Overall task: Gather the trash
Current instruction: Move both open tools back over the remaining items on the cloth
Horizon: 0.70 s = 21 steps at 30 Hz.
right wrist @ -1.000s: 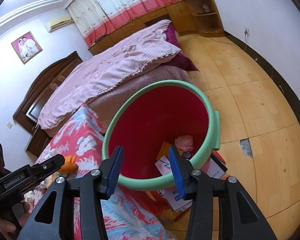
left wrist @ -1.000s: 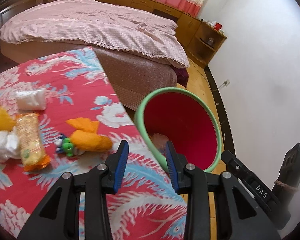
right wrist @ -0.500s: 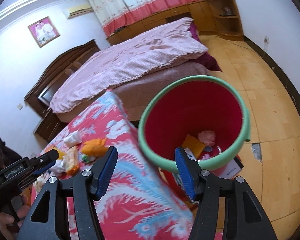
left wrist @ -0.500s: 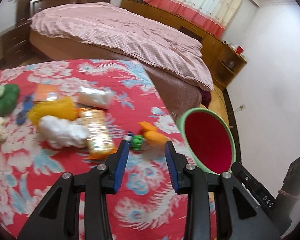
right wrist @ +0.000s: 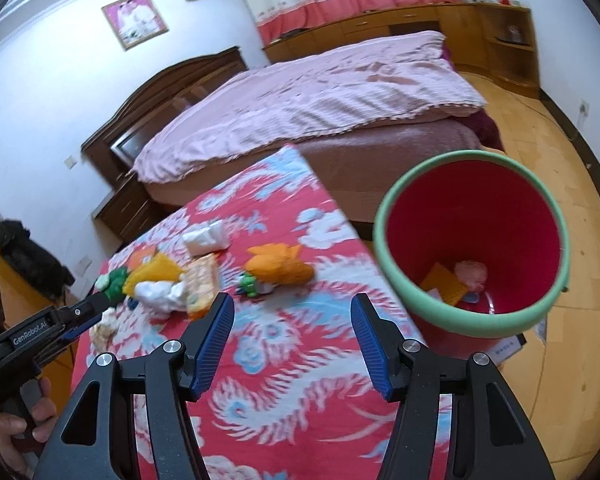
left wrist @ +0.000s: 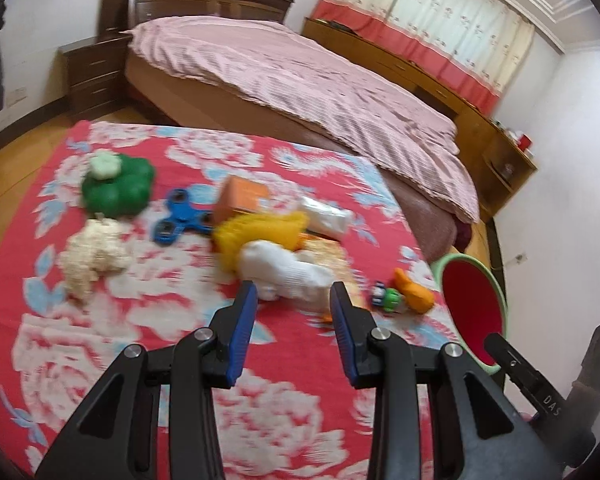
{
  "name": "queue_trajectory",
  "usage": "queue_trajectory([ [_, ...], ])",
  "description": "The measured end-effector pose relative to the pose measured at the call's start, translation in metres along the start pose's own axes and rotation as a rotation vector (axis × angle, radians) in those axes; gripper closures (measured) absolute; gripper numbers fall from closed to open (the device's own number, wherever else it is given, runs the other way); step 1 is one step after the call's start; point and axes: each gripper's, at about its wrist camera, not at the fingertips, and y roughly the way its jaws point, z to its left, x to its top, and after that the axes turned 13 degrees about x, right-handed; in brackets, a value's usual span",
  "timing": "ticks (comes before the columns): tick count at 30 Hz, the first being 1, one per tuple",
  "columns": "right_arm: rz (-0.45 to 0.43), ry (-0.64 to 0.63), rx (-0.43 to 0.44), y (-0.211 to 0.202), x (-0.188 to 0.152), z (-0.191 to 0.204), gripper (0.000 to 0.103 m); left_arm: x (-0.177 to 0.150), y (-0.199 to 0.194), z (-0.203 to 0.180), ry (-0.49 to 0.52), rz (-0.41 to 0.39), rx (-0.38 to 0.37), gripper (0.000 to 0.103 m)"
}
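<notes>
Over the table (left wrist: 100,360), both the left gripper (left wrist: 292,312) and right gripper (right wrist: 290,326) hang with jaws released and empty, so the step in hand looks like reaching for the next piece of trash. Just beyond the left jaws lies a white wad (left wrist: 284,268), with a wrapper (right wrist: 202,280) beside it; the bin (right wrist: 396,268) stands off the table's right edge. Next, the left gripper likely needs to straddle the wad and close.

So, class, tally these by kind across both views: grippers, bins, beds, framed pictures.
Grippers: 2, left gripper and right gripper
Bin: 1
Bed: 1
Framed picture: 1
Total: 5
</notes>
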Motion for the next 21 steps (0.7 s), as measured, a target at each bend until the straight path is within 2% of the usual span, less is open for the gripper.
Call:
queue_trajectory([
  [6,0.060,-0.050,0.026,0.028,-0.001,0.025,0.040,0.003,0.006,0.044,-0.070,0.006,0.077,0.066],
  [10,0.119,-0.077,0.052,0.051,-0.002,0.039,0.040,0.007,0.010,0.068,-0.088,-0.004,0.134,0.056],
  [14,0.160,-0.118,0.059,0.072,-0.005,0.054,0.040,0.011,0.020,0.093,-0.111,-0.001,0.191,0.054],
  [21,0.211,-0.159,0.036,0.105,-0.005,0.066,0.040,0.012,0.045,0.121,-0.141,0.041,0.205,0.054],
])
